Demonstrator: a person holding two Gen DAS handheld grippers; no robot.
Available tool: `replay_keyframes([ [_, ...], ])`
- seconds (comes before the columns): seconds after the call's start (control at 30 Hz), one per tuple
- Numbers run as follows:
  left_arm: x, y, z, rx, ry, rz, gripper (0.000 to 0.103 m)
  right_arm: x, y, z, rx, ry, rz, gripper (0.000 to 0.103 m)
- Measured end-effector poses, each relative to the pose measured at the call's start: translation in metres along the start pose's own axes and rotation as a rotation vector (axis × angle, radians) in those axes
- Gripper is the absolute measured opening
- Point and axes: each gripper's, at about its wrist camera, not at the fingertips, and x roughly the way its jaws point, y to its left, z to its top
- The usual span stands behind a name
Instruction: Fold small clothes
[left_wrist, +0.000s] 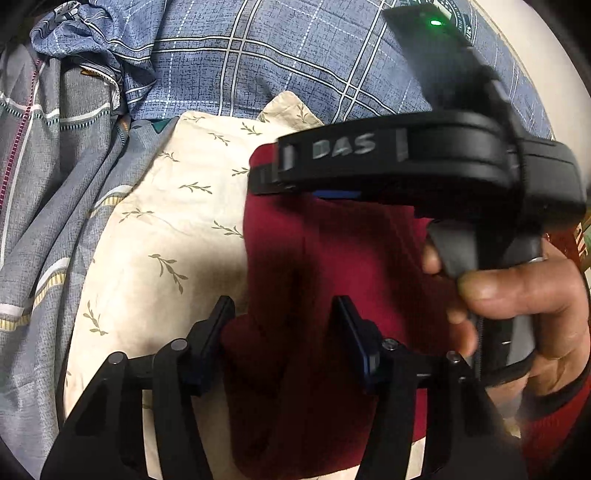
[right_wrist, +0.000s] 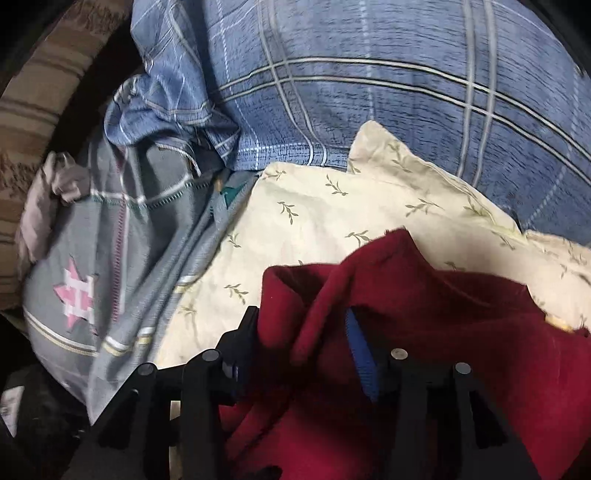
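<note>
cloth everywhere under me: a dark red garment (left_wrist: 332, 266) lies on a cream pillowcase with small leaf sprigs (left_wrist: 173, 206), and behind that a blue checked bedcover (left_wrist: 280, 62) fills the top of both wrist views. to the picture's left a grey patterned quilt (left_wrist: 48, 206) is bunched up; from my right wrist camera i can see a pink star patch (right_wrist: 75, 291) on it.

my left gripper (left_wrist: 284, 317) has its jaws parted over the red garment. the fabric runs between the two fingers, but the pads do not press on it, so i read it as open with the cloth loose in the gap.

across the left wrist view the other tool reaches in: a black body with pale lettering, a green light (left_wrist: 436, 23) at its top, and a hand (left_wrist: 524, 306) wrapped round its handle, with a red cuff at the wrist.

from the right wrist camera my right gripper (right_wrist: 303, 332) also stands apart. a raised fold of the red garment sits between the fingers and drapes over the right one, where a blue pad (right_wrist: 362, 354) shows. the left finger touches the fold's edge, yet i see no squeeze on it, so i call the jaws released. this view is blurred.
</note>
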Motion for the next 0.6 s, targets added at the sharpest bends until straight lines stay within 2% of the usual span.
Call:
replay_keyframes([
  [0.07,0.002,0.0,0.001,-0.002,0.0,0.003,0.055,0.001,0.002,0.0,-0.025,-0.013,-0.027,0.045],
  [0.17,0.003,0.0,0.002,0.002,-0.004,0.008,0.055,-0.009,0.0,-0.003,-0.023,-0.052,-0.01,0.022],
  [0.2,0.003,0.0,0.002,0.002,-0.004,0.008,0.055,-0.015,-0.002,-0.004,-0.014,-0.071,0.004,0.018],
  [0.23,0.002,-0.001,0.002,0.0,-0.006,0.007,0.053,-0.022,-0.004,-0.005,-0.006,-0.09,0.018,0.017],
  [0.37,-0.007,-0.003,0.002,-0.007,-0.026,-0.006,0.034,-0.05,-0.014,-0.014,0.029,-0.151,0.068,0.014],
  [0.47,-0.018,-0.004,0.002,-0.036,-0.041,-0.038,0.028,-0.066,-0.019,-0.019,0.044,-0.179,0.089,0.014],
  [0.6,-0.032,-0.015,0.0,-0.037,-0.059,-0.077,0.025,-0.081,-0.026,-0.022,0.074,-0.214,0.117,0.014],
])
